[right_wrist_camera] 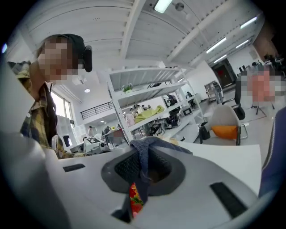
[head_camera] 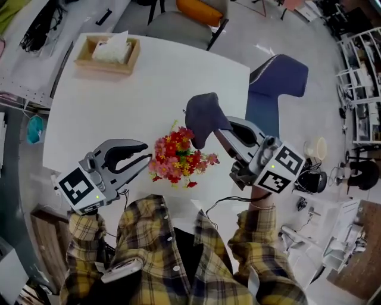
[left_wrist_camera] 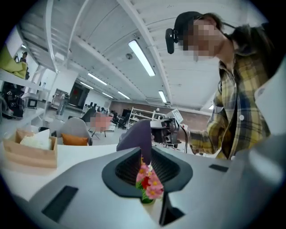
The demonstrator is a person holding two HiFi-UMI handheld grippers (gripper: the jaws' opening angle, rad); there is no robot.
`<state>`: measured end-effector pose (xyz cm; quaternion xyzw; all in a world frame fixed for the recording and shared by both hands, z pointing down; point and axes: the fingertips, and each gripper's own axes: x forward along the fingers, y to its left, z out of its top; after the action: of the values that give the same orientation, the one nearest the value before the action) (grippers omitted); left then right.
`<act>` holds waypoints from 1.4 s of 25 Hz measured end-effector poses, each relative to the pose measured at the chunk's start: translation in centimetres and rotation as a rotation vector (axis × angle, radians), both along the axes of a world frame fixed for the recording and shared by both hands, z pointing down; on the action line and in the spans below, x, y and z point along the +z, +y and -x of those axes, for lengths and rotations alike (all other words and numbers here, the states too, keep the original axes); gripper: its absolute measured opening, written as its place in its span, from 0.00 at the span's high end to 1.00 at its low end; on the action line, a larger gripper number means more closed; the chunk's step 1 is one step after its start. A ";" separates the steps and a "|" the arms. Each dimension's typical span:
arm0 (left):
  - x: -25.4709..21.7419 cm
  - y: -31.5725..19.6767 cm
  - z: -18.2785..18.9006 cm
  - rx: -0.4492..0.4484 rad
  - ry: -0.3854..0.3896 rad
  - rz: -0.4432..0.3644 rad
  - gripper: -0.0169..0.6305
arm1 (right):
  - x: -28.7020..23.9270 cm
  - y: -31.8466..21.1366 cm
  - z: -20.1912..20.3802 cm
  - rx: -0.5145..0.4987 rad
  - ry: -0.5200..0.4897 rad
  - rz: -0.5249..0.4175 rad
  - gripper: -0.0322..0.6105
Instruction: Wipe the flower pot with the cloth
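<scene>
A small pot of red and pink flowers (head_camera: 177, 159) hangs over the near part of the white table (head_camera: 155, 83). My left gripper (head_camera: 146, 159) comes at it from the left and is shut on it. In the left gripper view the blooms and a bit of green pot (left_wrist_camera: 147, 197) sit pinched between the jaws of the left gripper (left_wrist_camera: 145, 179). My right gripper (head_camera: 223, 128) is shut on a dark blue cloth (head_camera: 202, 116), held just above and behind the flowers. The cloth (right_wrist_camera: 144, 154) drapes out of the jaws of the right gripper (right_wrist_camera: 143, 172). The blooms hide the pot's body in the head view.
A wooden tray with tissues (head_camera: 107, 52) sits at the table's far left corner. A blue chair (head_camera: 277, 83) stands at the right edge of the table, a grey chair with an orange cushion (head_camera: 190, 18) behind it. Shelving and clutter (head_camera: 357, 89) fill the far right.
</scene>
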<state>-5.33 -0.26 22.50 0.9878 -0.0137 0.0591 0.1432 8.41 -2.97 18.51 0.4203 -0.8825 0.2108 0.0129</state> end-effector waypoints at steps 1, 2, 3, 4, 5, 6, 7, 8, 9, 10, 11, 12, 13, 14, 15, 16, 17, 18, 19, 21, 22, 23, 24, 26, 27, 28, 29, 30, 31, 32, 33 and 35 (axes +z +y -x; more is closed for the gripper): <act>-1.1 0.1 -0.3 -0.011 0.015 -0.010 0.86 | -1.2 0.4 0.1 0.008 0.001 -0.022 0.93; -2.1 0.2 -0.6 -0.020 0.028 -0.021 0.88 | -2.2 0.7 0.3 0.018 0.002 -0.042 0.93; -3.1 0.3 -1.0 -0.028 0.038 -0.034 0.89 | -3.2 1.0 0.4 0.029 0.003 -0.061 0.93; -4.0 0.4 -1.3 -0.036 0.045 -0.048 0.91 | -4.0 1.3 0.6 0.042 0.005 -0.078 0.93; -4.8 0.6 -1.7 -0.043 0.050 -0.060 0.93 | -4.8 1.6 0.8 0.057 0.006 -0.096 0.93; -5.5 0.8 -2.1 -0.050 0.054 -0.070 0.94 | -5.6 2.1 0.9 0.075 0.008 -0.112 0.93; -6.3 1.1 -2.4 -0.057 0.056 -0.079 0.94 | -6.4 2.7 1.0 0.092 0.009 -0.130 0.93; -7.0 1.5 -2.8 -0.065 0.056 -0.087 0.94 | -7.2 3.2 1.1 0.109 0.009 -0.148 0.93; -7.6 1.8 -3.0 -0.074 0.055 -0.094 0.95 | -7.9 3.8 1.3 0.124 0.011 -0.166 0.93; -8.2 1.9 -3.2 -0.086 0.056 -0.100 0.95 | -8.6 4.2 1.5 0.138 0.014 -0.183 0.93; -8.8 2.0 -3.3 -0.101 0.057 -0.104 0.95 | -9.2 4.6 1.7 0.152 0.021 -0.197 0.93; -9.3 2.0 -3.4 -0.120 0.061 -0.106 0.96 | -9.6 4.9 1.9 0.166 0.030 -0.207 0.93; -9.7 1.9 -3.5 -0.142 0.066 -0.104 0.96 | -10.0 5.2 2.1 0.179 0.038 -0.215 0.93; -10.1 1.9 -3.5 -0.165 0.072 -0.099 0.96 | -10.2 5.6 2.3 0.190 0.043 -0.220 0.93; -10.4 1.8 -3.5 -0.187 0.080 -0.091 0.96 | -10.3 5.9 2.4 0.199 0.045 -0.222 0.93; -10.8 1.9 -3.5 -0.207 0.091 -0.082 0.96 | -10.4 6.2 2.4 0.207 0.044 -0.222 0.93; -11.1 2.0 -3.6 -0.224 0.102 -0.074 0.96 | -10.5 6.6 2.4 0.215 0.039 -0.222 0.93; -11.4 2.2 -3.7 -0.235 0.112 -0.068 0.96 | -10.5 6.9 2.3 0.222 0.034 -0.221 0.93; -11.7 2.4 -3.8 -0.243 0.117 -0.067 0.96 | -10.6 7.2 2.1 0.230 0.030 -0.221 0.93; -12.0 2.6 -4.1 -0.250 0.116 -0.074 0.96 | -10.7 7.5 1.8 0.238 0.028 -0.221 0.93; -12.0 2.7 -4.2 -0.252 0.113 -0.079 0.96 | -10.7 7.6 1.8 0.236 0.030 -0.220 0.93; -12.0 2.7 -4.3 -0.254 0.109 -0.084 0.96 | -10.7 7.7 1.8 0.232 0.033 -0.217 0.93; -12.0 2.7 -4.3 -0.256 0.106 -0.088 0.96 | -10.6 7.7 1.9 0.226 0.037 -0.215 0.93; -12.0 2.5 -4.1 -0.262 0.103 -0.092 0.96 | -10.5 7.5 2.1 0.217 0.045 -0.213 0.93; -12.0 2.3 -4.0 -0.265 0.103 -0.093 0.96 | -10.4 7.3 2.3 0.214 0.048 -0.214 0.93; -12.0 2.2 -3.8 -0.267 0.103 -0.092 0.96 | -10.4 7.2 2.5 0.213 0.051 -0.214 0.93; -12.0 2.2 -3.7 -0.267 0.103 -0.091 0.96 | -10.3 7.2 2.6 0.213 0.054 -0.213 0.93; -11.9 2.2 -3.6 -0.268 0.103 -0.089 0.96 | -10.2 7.1 2.7 0.214 0.056 -0.213 0.93; -11.8 2.2 -3.6 -0.269 0.103 -0.089 0.96 | -10.2 7.0 2.7 0.216 0.057 -0.214 0.93; -11.7 2.2 -3.6 -0.270 0.102 -0.089 0.96 | -10.2 6.9 2.7 0.218 0.059 -0.215 0.93; -11.6 2.1 -3.6 -0.272 0.101 -0.090 0.96 | -10.2 6.9 2.7 0.221 0.062 -0.217 0.93; -11.5 1.9 -3.6 -0.273 0.098 -0.089 0.96 | -10.2 6.7 2.5 0.225 0.066 -0.217 0.93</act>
<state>-1.70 1.63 11.05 0.9839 -0.1434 -0.0101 0.1063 5.88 3.75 8.33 0.5222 -0.8464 0.1005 -0.0275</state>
